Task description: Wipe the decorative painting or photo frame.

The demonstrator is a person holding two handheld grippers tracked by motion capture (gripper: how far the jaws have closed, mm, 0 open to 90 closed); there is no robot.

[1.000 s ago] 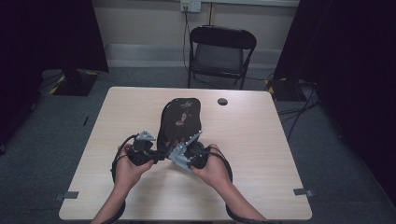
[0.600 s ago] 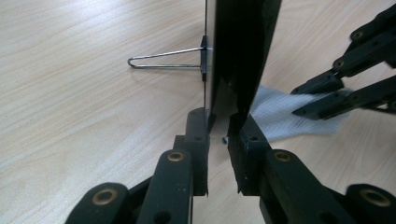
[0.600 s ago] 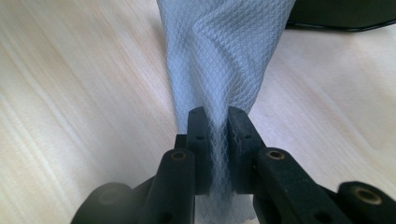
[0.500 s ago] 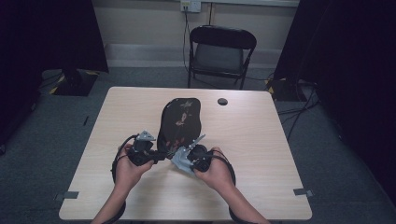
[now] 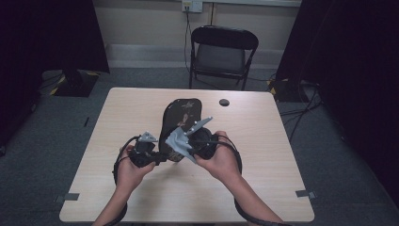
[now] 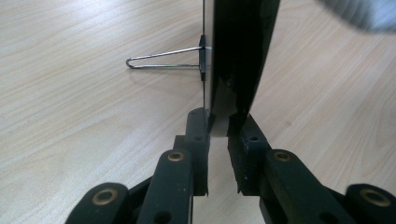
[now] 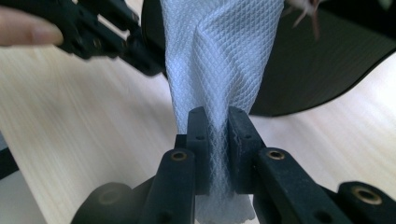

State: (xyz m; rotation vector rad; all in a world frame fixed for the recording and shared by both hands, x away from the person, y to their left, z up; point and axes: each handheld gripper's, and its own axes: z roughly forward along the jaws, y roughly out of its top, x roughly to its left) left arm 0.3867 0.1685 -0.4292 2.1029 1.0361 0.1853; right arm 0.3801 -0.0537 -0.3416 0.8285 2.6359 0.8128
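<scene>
meanwhile, at the middle of the pale wood tabletop [image 5: 263, 141], the left hand-held gripper [image 6: 218, 130] is clamped on the near edge of a dark patterned board [image 5: 181, 120], which stands on edge in the left gripper view with a wire binder-clip handle [image 6: 163, 58] jutting from its side. the right hand-held gripper [image 7: 217, 126] pinches a white mesh cloth [image 7: 219, 51] just above the board's near end. an empty folding chair [image 5: 221, 54] stands beyond the far edge.

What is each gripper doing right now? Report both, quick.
Left gripper: closed on the near edge of the black board, held on edge.
Right gripper: closed on the white mesh cloth.
</scene>
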